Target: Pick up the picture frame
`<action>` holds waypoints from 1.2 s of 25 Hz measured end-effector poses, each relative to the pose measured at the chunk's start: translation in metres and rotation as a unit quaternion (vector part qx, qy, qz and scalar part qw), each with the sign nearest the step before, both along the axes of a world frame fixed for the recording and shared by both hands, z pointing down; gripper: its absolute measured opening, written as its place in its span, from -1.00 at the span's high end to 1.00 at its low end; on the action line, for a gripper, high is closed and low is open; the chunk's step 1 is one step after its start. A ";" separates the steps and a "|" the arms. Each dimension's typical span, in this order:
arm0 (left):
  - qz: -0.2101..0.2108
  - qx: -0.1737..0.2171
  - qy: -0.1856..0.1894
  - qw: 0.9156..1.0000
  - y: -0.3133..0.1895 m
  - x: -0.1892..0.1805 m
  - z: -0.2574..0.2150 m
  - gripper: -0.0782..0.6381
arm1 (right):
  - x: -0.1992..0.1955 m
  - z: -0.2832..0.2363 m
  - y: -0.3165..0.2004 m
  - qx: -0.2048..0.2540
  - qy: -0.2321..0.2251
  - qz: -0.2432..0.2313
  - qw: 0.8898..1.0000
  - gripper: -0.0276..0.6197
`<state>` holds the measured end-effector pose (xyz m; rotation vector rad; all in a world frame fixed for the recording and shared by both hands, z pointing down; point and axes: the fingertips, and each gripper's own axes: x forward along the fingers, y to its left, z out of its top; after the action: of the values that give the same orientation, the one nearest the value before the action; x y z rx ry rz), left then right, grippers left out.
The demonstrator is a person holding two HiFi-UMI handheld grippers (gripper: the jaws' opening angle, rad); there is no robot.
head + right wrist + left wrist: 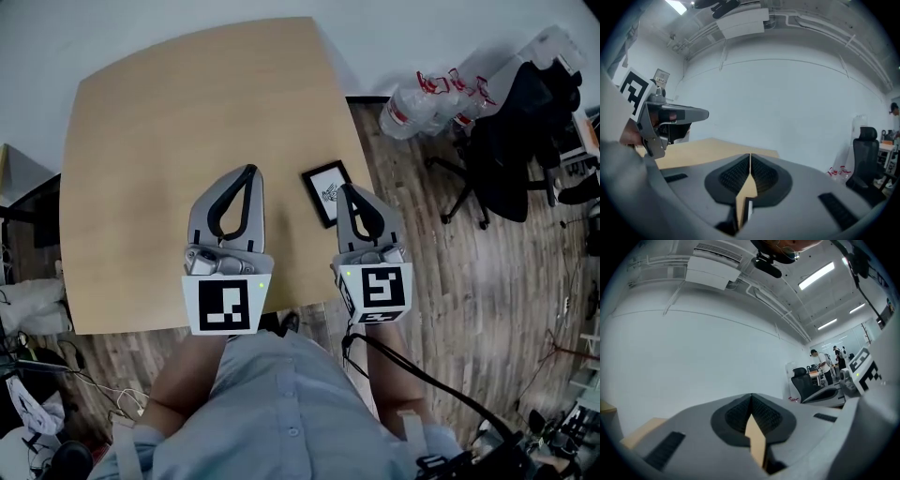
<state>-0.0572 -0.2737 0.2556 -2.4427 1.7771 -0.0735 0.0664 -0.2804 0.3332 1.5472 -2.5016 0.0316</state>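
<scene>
1. The head camera is looking steeply down from above the near edge of the pale wooden table [169, 131] with rounded corners. It is taking in the whole tabletop, the grey left gripper [248, 173] and the grey right gripper [349, 189].
2. The left gripper's camera is sitting low over that table and facing level toward the white wall [693, 357] beyond its far edge.
3. The right gripper's camera is looking across the tabletop from the table's right side, catching the left gripper at its left.
4. All three views are sharing the table. They are also sharing the black office chair [867, 150] standing to the table's right.
</scene>
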 end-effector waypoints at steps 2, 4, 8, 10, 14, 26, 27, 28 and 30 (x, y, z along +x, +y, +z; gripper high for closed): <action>0.005 -0.015 0.000 1.000 -0.017 0.002 0.012 0.78 | 0.001 0.016 -0.015 -0.020 0.003 0.000 1.000 0.90; 0.009 -0.034 0.000 0.999 -0.032 0.001 0.026 0.78 | -0.001 0.031 -0.027 -0.040 0.007 0.001 0.999 0.90; 0.006 -0.067 0.002 0.998 -0.042 0.000 0.049 0.78 | -0.003 0.059 -0.029 -0.077 0.012 -0.004 0.997 0.90; 0.006 -0.082 0.003 0.997 -0.051 0.003 0.063 0.78 | 0.001 0.077 -0.034 -0.096 0.016 -0.004 0.995 0.90; 0.006 -0.114 0.009 0.993 -0.075 -0.001 0.097 0.78 | 0.000 0.119 -0.051 -0.134 0.018 0.001 0.991 0.89; 0.004 -0.151 -0.008 0.988 -0.095 -0.016 0.119 0.78 | -0.005 0.180 -0.038 -0.233 0.030 -0.022 0.972 0.66; 0.004 -0.153 -0.009 0.988 -0.096 -0.017 0.120 0.78 | -0.006 0.182 -0.038 -0.237 0.032 -0.024 0.971 0.64; 0.004 -0.155 -0.009 0.988 -0.097 -0.017 0.122 0.78 | -0.007 0.185 -0.038 -0.242 0.034 -0.026 0.969 0.63; 0.005 -0.162 -0.009 0.987 -0.099 -0.018 0.127 0.78 | -0.012 0.189 -0.038 -0.250 0.039 -0.032 0.967 0.62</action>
<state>-0.0754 -0.3725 0.3828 -2.6530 1.8743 -0.4123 0.0547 -0.3186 0.5219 1.2305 -2.2435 0.5359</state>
